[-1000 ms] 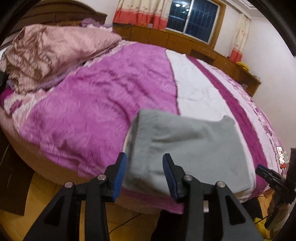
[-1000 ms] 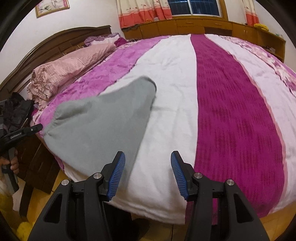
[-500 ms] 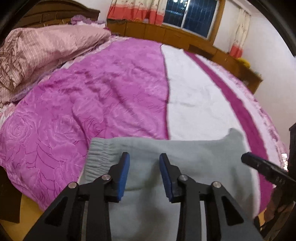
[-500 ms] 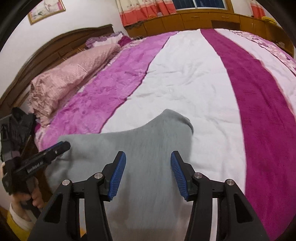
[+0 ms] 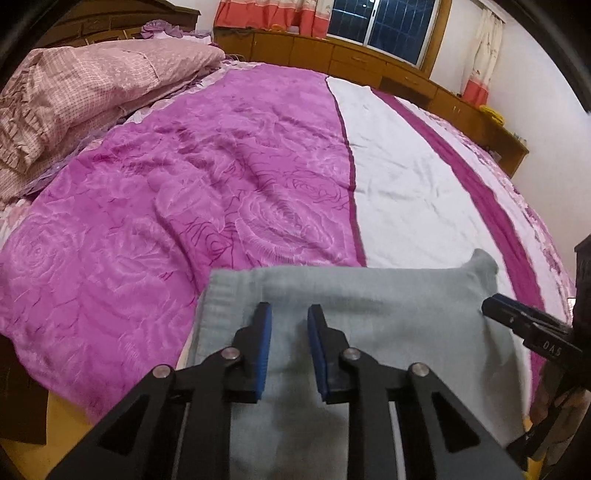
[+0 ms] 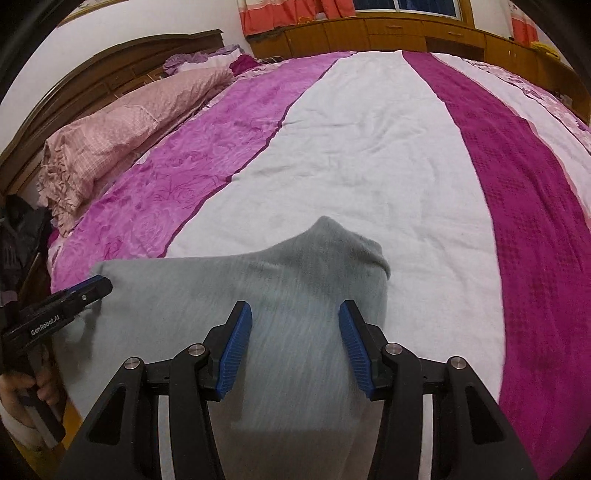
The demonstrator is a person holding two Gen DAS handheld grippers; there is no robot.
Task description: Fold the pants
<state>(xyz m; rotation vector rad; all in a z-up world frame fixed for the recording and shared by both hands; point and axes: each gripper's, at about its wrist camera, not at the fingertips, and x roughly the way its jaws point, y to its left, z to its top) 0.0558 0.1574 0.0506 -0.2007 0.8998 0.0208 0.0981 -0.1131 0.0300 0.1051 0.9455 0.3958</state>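
Note:
Grey pants (image 5: 369,306) lie folded flat at the near edge of the bed, elastic waistband to the left in the left wrist view. They also show in the right wrist view (image 6: 280,288), with one corner bunched up into a peak. My left gripper (image 5: 288,321) is open, narrower than before, just above the pants near the waistband, with nothing between its pads. My right gripper (image 6: 295,325) is open wide above the pants' right part. Each gripper's tip shows at the edge of the other's view.
The bedspread (image 5: 221,177) has magenta, white and dark pink stripes. A pink ruffled quilt (image 5: 81,88) is heaped at the headboard end. Wooden cabinets (image 6: 388,33) run under the window behind the bed. Wooden floor (image 5: 55,435) shows below the bed edge.
Both grippers moved forward from off the bed edge to over the pants. The left gripper's jaws narrowed. The pants did not move.

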